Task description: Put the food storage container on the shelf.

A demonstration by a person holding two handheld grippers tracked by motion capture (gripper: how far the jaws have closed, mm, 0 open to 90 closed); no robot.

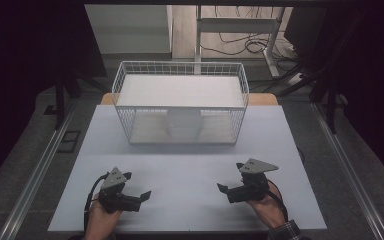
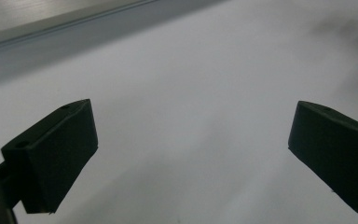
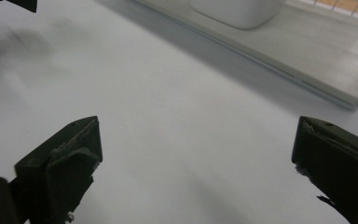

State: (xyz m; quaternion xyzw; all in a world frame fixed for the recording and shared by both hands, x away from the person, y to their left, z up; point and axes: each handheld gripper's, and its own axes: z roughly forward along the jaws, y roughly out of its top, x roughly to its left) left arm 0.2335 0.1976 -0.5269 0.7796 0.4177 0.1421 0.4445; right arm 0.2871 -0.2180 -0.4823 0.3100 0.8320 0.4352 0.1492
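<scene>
A white wire basket [image 1: 121,80] stands at the back middle of the pale table top [image 1: 190,170]. A flat white panel [image 1: 180,91] spans its upper part, and a white box-like object [image 1: 183,124] sits below it on the basket floor. My left gripper [image 1: 139,184] rests low at the front left, open, its jaws spread wide over bare table [image 2: 191,154]. At the front right, my right gripper [image 1: 230,176] is open too, with nothing between its jaws [image 3: 196,158]. The right gripper view shows the white object [image 3: 237,9] and the basket's base [image 3: 307,65] ahead.
Metal rails [image 1: 35,170] run along both sides of the table, with grey floor beyond. A desk frame with cables [image 1: 240,30] stands behind the basket. The left gripper's jaws [image 3: 14,4] appear at the top left of the right gripper view.
</scene>
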